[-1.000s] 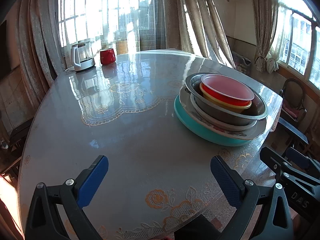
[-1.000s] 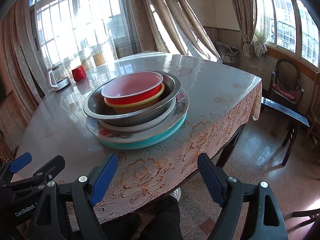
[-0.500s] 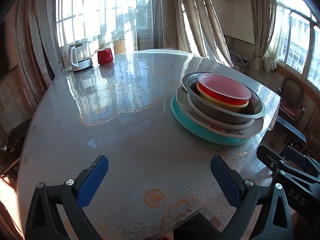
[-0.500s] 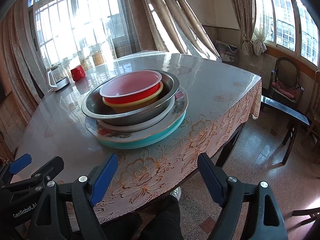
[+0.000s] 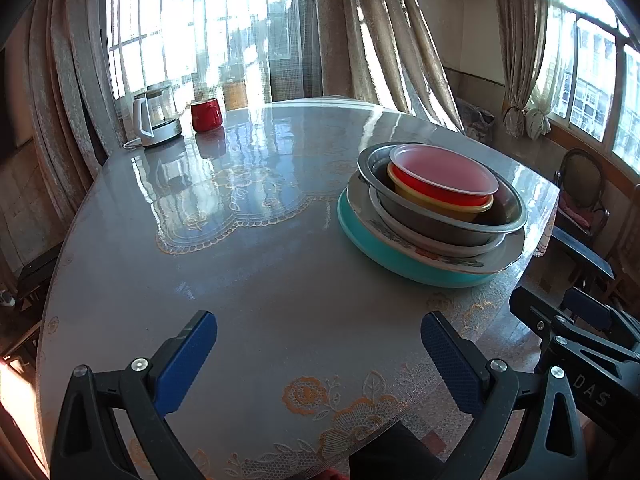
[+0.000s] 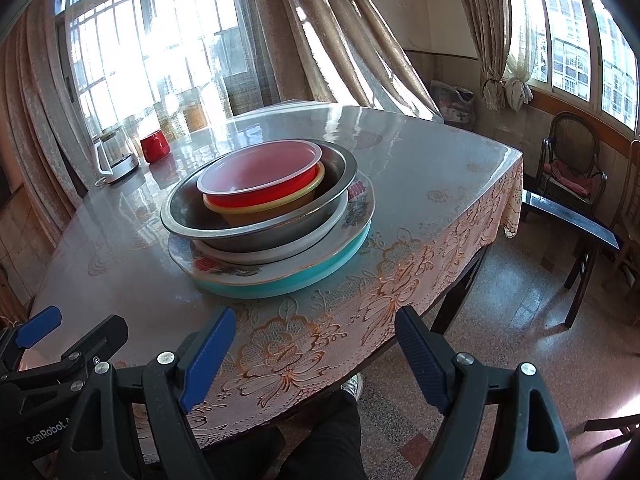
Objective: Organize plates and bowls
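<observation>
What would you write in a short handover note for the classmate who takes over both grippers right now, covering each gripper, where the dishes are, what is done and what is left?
Left gripper: open, empty, above the near part of the table.
Right gripper: open, empty, at the table's near edge, short of the stack.
Dishes: one stack near the table's right side. From the bottom: teal plate, flowered plate, white plate, metal bowl, yellow bowl, red bowl.
Kettle and red mug stand at the far edge.
Done: everything is nested in one pile.
Left: possibly nothing; check whether the pile must be moved.
</observation>
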`<state>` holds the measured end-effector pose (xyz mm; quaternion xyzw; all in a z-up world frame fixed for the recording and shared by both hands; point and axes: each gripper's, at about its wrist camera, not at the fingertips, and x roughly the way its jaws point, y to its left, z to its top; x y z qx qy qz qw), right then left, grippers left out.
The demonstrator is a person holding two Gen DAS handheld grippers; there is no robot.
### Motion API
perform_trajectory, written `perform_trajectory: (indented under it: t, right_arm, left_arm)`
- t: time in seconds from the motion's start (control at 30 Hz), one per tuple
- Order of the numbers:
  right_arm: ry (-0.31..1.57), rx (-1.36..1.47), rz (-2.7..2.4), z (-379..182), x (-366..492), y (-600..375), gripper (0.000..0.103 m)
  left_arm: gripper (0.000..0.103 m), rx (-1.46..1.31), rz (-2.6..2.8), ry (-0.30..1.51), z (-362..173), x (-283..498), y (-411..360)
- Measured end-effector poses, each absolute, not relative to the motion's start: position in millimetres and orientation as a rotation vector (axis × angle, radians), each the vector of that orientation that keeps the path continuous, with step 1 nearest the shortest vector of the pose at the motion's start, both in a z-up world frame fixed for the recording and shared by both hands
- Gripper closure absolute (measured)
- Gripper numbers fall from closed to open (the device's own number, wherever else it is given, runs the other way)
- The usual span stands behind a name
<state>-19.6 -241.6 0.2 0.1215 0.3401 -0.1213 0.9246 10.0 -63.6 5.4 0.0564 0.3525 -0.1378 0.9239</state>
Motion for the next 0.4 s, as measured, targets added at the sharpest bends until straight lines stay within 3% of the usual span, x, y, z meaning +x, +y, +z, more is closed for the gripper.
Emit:
perform_trajectory:
  t: [0.4]
  right_arm:
    - [0.699,0.256,-0.245,-0.8,-18.1,-245.1,0.02]
  left_arm:
    - [0.0,0.118,-0.265,0.742,0.3,15.3,-64.2]
